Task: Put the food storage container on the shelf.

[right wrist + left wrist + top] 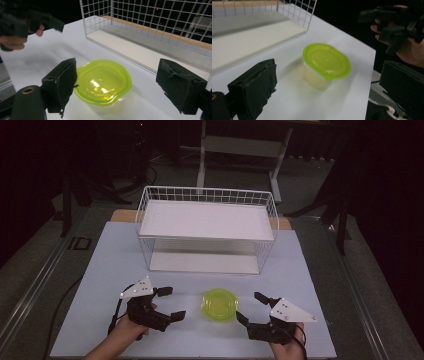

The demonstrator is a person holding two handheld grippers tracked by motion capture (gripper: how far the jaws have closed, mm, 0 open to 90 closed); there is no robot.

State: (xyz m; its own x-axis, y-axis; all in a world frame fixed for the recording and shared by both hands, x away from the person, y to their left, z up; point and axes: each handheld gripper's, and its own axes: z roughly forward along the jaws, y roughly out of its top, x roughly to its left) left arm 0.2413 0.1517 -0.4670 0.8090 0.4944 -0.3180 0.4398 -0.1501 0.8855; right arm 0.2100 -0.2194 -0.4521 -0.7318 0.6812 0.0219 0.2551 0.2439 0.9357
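Left tool (167, 303): your jaws wide, empty.
Right tool (250, 307): wide, empty, nearer.
Container (220, 304): between both tools, just left of your right tool.

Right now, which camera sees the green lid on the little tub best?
The right gripper view: the green lid is close, sharp and large between open jaws. The left gripper view shows it slightly blurred, farther off. The high view shows it small, from above.

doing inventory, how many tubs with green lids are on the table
1. The tub stands near the table's front edge, between the left hand-held gripper and the right hand-held gripper, in front of the wire basket. None seems hidden.
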